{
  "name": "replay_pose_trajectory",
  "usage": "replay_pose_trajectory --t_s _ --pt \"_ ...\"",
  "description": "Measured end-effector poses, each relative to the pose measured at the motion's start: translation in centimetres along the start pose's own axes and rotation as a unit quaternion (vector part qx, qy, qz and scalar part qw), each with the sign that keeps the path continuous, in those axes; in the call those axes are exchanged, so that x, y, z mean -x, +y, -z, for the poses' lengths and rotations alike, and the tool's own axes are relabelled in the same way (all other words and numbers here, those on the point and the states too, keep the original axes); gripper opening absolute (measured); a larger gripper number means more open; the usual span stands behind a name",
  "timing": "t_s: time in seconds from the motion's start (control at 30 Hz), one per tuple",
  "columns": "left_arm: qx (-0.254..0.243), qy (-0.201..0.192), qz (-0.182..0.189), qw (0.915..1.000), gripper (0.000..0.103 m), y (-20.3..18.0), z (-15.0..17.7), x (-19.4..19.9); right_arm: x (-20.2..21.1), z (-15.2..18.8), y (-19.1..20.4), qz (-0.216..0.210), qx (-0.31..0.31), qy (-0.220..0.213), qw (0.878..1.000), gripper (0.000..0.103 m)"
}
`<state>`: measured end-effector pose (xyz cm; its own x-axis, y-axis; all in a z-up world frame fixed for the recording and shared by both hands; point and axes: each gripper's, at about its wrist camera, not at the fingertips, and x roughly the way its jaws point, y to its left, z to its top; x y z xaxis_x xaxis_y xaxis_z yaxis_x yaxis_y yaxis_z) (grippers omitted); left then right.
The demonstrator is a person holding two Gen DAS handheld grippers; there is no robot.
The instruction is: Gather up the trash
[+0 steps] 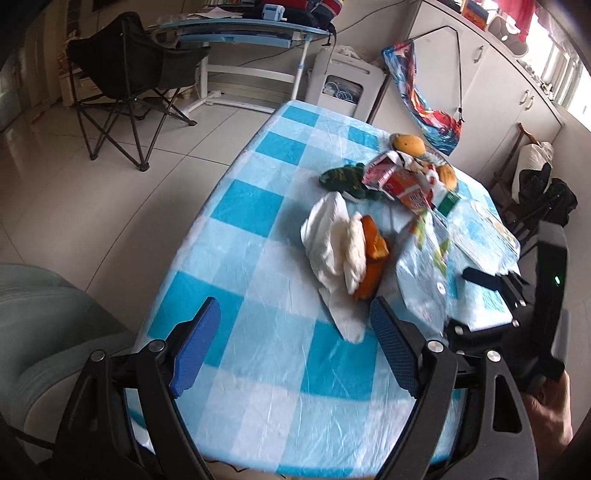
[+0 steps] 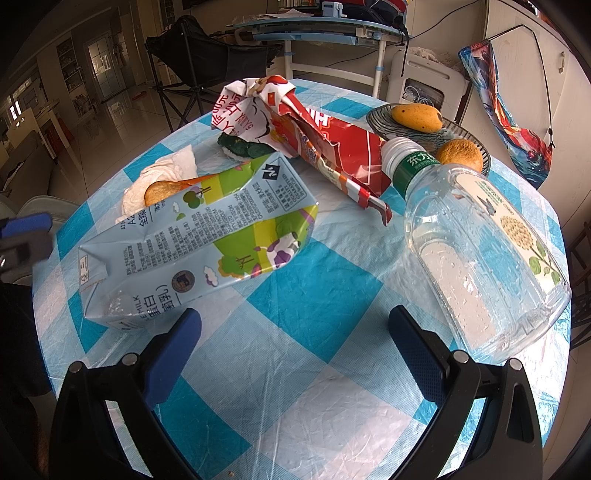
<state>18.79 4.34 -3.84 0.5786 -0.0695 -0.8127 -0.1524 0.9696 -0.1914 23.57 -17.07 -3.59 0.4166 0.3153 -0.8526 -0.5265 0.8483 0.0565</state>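
Trash lies on a round table with a blue-and-white checked cloth (image 1: 258,280). My left gripper (image 1: 295,332) is open and empty over the near part of the table. Just beyond its tips lie a crumpled white tissue (image 1: 332,240) and an orange peel (image 1: 373,254). My right gripper (image 2: 295,332) is open too, with bare cloth between its fingers. A dented blue milk carton (image 2: 207,240) lies just left of it and a clear plastic bottle (image 2: 480,251) just right. Farther back are a torn red wrapper (image 2: 325,140) and a dark green scrap (image 2: 240,147).
A plate (image 2: 380,114) at the far right of the table holds a mango (image 2: 417,116) and an orange (image 2: 460,155). Past the table stand a black folding chair (image 1: 122,74), a blue desk (image 1: 243,33) and white cabinets (image 1: 491,92). A grey seat (image 1: 48,314) is at the near left.
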Motion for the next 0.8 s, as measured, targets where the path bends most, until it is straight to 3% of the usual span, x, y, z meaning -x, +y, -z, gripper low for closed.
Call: replay_pose_trajectory --t_s 0.27,0.43,0.53,0.6,0.63,0.8 --pt "-0.006 0.006 -0.026 0.9996 0.079 -1.2 -2.6 -4.4 0.5 0.5 0.3 0.011 -0.017 0.010 1.000 0.097" --pt "-0.004 -0.003 -0.023 0.9997 0.079 -1.3 -3.5 -5.6 0.8 0.8 0.7 0.007 -0.010 0.020 1.000 0.097" --pt "-0.017 -0.004 0.003 0.9998 0.056 -1.9 -3.4 -5.9 0.9 0.9 0.8 0.006 -0.009 0.023 1.000 0.097" --pt "-0.035 -0.008 0.021 0.9991 0.027 -2.6 -3.1 -5.6 0.7 0.7 0.5 0.005 -0.007 0.029 1.000 0.097" --pt "-0.045 -0.010 0.025 0.9986 0.021 -3.0 -2.9 -5.4 0.7 0.7 0.5 0.005 -0.007 0.032 0.999 0.097" --pt "-0.042 -0.013 0.049 0.9978 0.015 -2.6 -1.6 -4.1 1.1 1.2 0.7 0.008 -0.016 0.049 0.999 0.097"
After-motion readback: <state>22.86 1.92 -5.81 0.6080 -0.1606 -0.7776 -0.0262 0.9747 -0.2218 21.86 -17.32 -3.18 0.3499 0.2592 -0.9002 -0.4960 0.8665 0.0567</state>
